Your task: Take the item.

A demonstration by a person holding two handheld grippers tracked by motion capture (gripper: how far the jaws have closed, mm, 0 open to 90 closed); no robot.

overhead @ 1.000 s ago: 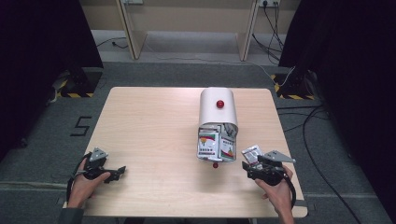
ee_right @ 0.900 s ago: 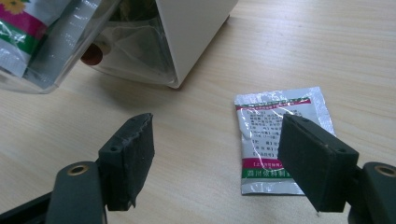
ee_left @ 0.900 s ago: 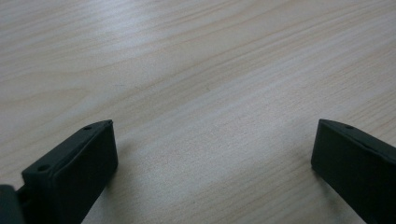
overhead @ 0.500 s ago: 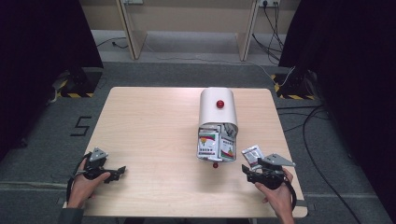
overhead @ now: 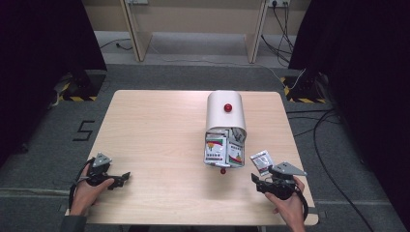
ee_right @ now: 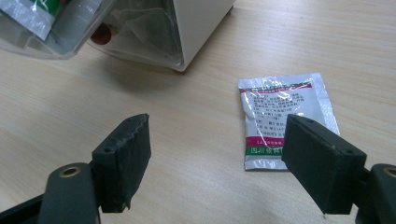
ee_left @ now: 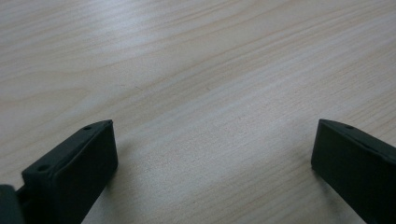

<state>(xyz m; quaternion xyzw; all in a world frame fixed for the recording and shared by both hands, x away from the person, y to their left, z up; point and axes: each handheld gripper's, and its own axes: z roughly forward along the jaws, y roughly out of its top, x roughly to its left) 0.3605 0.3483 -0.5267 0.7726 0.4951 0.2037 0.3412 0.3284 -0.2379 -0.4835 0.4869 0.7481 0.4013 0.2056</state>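
One silver sachet (ee_right: 284, 119) bears unreadable small print.

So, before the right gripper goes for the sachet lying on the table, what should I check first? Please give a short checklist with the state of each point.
1. Right gripper open wide enough: ok; its jaws have just been opening and nothing is between them.
2. Sachet lies flat on the table, free of other things: ok.
3. Sachet lined up between the jaws: not ok; it sits toward the right-hand jaw in the right gripper view.
4. White container with its clear drawer clear of the path: ok; it stands apart from the sachet.
5. Left gripper out of the way: ok; open over bare wood.
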